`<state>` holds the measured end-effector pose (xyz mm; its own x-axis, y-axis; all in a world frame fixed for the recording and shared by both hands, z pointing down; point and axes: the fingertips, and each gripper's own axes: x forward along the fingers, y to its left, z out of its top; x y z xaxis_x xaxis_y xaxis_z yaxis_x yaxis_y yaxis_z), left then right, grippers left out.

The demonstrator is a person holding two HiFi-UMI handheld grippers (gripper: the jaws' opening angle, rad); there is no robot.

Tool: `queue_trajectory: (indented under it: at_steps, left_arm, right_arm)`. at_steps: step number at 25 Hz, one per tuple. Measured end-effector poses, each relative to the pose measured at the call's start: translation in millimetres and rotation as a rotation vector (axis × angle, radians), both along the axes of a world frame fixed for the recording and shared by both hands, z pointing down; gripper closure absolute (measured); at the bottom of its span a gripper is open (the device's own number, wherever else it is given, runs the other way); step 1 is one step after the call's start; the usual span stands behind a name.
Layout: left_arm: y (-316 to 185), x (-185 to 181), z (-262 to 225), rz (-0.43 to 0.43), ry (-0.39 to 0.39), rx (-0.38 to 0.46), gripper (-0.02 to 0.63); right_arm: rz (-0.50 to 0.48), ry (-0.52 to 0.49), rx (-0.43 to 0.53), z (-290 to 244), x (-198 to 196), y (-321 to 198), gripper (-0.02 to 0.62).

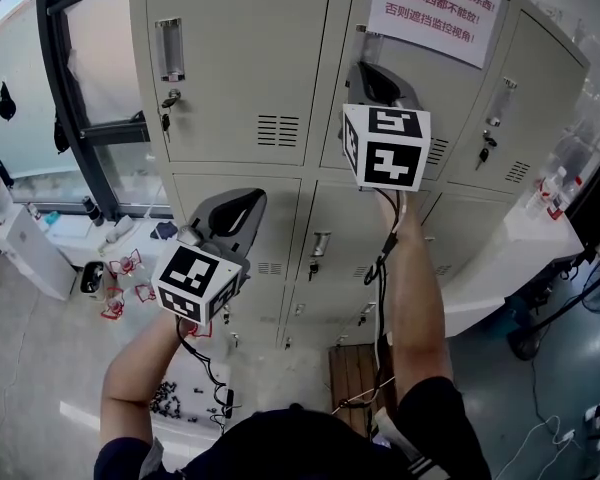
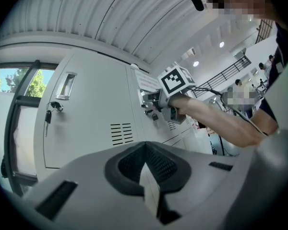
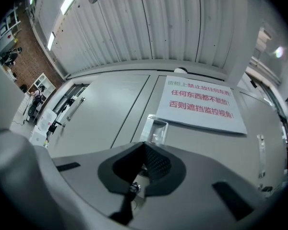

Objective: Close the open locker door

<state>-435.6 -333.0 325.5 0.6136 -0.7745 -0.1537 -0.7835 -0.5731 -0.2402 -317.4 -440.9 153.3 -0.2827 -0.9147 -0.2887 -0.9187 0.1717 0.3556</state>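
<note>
The locker door with the paper sign stood directly in front of the right gripper. Its jaws were fully together and held nothing. Their tips were at the door's handle edge, just under the recessed handle and above the key. The door looked almost flush with its neighbours, so I judged that a straight push at this edge was needed. The left gripper was lower and to the left, well apart from this door, with its jaws also together and empty.
</note>
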Motion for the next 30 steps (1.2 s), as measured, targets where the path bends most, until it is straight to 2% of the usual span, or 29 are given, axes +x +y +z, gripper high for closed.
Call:
queue_trajectory:
  at_steps: [6,13,23,30]
  left_arm:
    - [3.8,6.4,-2.5,0.003,-0.005,0.004,0.603]
    - [8.6,12.3,-4.3,-0.003,-0.006,0.008,0.603]
    - [20.3,8.1,-6.7,-0.089,0.000,0.062,0.603]
    - [31.5,2.7,-5.4,-0.165,-0.018,0.131,0.603]
  right_arm:
    - [-0.055,-0.025,0.048,2.6,7.5,17.0,0.597]
    - [-0.118,-0.050,0.063,20.2,12.8,41.4,0.597]
    - [-0.160,-0.075,0.070,62.7,29.3,73.1,0.597]
    - [-0.190,-0.085,0.064,97.7,36.5,97.6,0.596]
